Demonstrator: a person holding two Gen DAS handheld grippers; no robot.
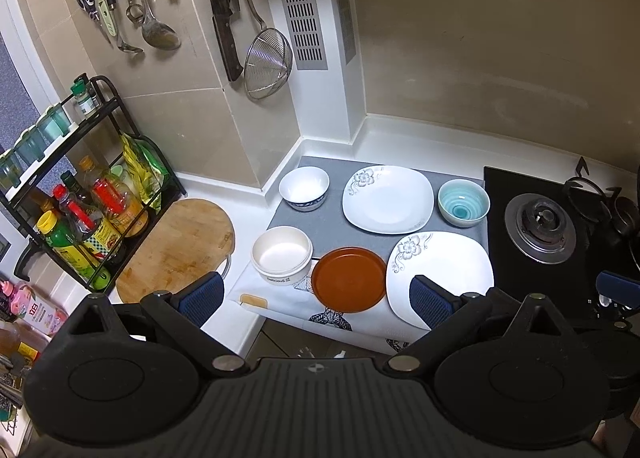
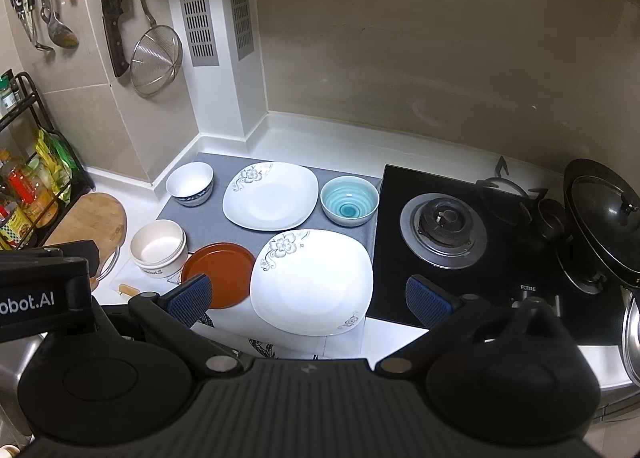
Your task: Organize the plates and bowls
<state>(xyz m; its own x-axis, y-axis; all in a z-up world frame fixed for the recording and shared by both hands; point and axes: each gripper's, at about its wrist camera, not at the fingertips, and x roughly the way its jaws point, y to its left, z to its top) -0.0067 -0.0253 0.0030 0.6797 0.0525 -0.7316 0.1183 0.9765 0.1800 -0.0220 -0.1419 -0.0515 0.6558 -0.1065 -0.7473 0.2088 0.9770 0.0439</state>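
Observation:
On a grey mat lie two white floral plates, one far and one near, a brown plate, a white bowl with a blue base, a teal bowl and a cream bowl. My left gripper hovers open and empty above the mat's near edge. My right gripper hovers open and empty over the near white plate.
A black gas hob with a burner lies right of the mat, with a black pot and lid beyond. A round wooden board and a condiment rack stand at the left. Utensils hang on the wall.

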